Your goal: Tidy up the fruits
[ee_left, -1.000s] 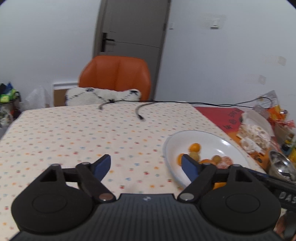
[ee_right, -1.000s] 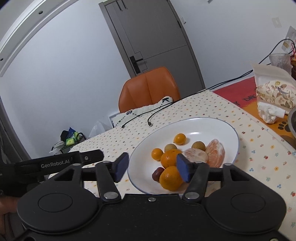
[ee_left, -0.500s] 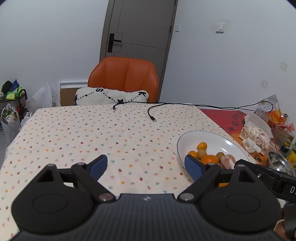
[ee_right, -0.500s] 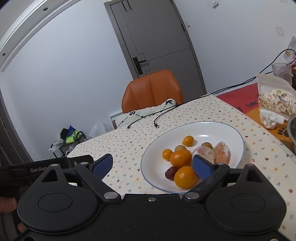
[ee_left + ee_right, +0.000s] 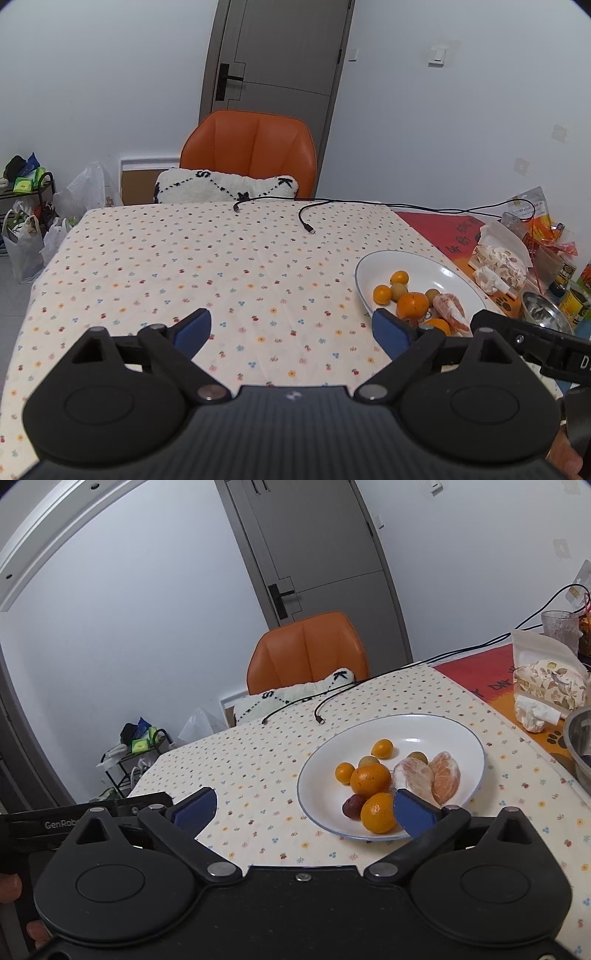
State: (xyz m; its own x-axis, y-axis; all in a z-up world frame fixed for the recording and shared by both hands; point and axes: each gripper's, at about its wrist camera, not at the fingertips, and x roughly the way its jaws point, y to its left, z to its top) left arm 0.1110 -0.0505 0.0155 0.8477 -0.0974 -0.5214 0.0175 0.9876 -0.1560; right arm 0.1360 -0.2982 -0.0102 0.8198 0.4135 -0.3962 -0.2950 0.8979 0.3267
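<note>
A white plate (image 5: 436, 725) (image 5: 436, 264) on the dotted tablecloth holds the fruit: two larger oranges (image 5: 370, 780), small kumquats (image 5: 382, 748), greenish-brown round fruits (image 5: 417, 757), a dark red one (image 5: 352, 806) and two peeled citrus halves (image 5: 446, 776). My right gripper (image 5: 303, 808) is open above the table, its right finger over the plate's near rim, nothing between the fingers. My left gripper (image 5: 291, 328) is also open and empty, left of the plate, over bare tablecloth.
Two black cables (image 5: 306, 221) lie at the table's far edge. An orange chair (image 5: 249, 151) with a white cushion (image 5: 225, 186) stands behind. Snack bags (image 5: 502, 258), a metal bowl (image 5: 543, 314) and cans crowd the right side on a red mat (image 5: 439, 225).
Both grippers have drawn back and risen, so more of the table shows. The right gripper's fingers have spread much wider; the left's slightly wider. The fruit has not moved.
</note>
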